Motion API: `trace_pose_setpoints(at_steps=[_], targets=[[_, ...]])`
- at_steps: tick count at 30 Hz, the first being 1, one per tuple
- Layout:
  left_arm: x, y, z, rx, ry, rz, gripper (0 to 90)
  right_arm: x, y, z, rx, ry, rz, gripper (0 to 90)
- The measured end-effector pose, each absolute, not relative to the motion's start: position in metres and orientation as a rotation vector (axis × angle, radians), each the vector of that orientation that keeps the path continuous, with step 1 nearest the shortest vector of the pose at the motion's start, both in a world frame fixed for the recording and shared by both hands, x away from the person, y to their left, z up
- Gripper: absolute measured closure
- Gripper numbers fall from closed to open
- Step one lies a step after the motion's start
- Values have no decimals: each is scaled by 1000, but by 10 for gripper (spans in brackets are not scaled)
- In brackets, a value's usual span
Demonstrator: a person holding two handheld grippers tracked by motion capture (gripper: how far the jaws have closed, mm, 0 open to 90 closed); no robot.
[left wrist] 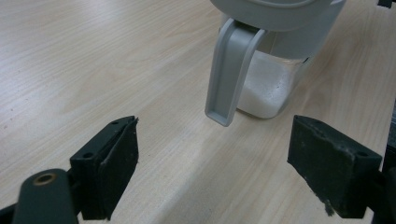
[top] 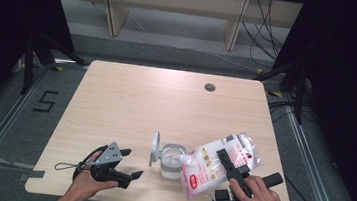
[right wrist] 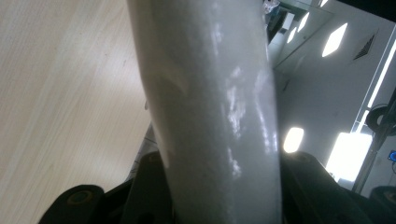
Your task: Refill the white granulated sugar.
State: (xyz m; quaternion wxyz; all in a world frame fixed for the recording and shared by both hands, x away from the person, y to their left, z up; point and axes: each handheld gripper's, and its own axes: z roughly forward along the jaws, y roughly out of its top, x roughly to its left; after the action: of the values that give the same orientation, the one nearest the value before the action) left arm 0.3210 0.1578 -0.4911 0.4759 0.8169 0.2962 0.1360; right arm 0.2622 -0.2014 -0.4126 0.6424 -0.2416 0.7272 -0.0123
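Observation:
A clear jar [top: 172,163] with a little white powder inside stands near the table's front edge, its grey flip lid [top: 154,148] hinged open to the left. My right gripper [top: 228,166] is shut on a plastic bag of white granules [top: 207,170] with red print, held tilted with its lower corner at the jar's mouth. In the right gripper view the bag [right wrist: 215,93] is squeezed between both jaws of the gripper [right wrist: 219,191]. My left gripper [top: 131,163] rests open just left of the jar. Its jaws [left wrist: 215,172] stand wide apart, facing the jar [left wrist: 268,88] and lid flap [left wrist: 229,74].
The light wooden table [top: 131,100] has a round cable hole [top: 210,87] at the back right. Black stands and cables lie on the floor on both sides of the table. Wooden shelving legs stand beyond the far edge.

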Motion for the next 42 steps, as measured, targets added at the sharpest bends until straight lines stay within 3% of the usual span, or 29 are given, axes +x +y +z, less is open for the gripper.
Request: trace_pose_setpoints(at_steps=[42], targets=[[321, 158, -491, 1995, 722, 327, 158, 262, -202, -412, -554, 1653, -27, 697]])
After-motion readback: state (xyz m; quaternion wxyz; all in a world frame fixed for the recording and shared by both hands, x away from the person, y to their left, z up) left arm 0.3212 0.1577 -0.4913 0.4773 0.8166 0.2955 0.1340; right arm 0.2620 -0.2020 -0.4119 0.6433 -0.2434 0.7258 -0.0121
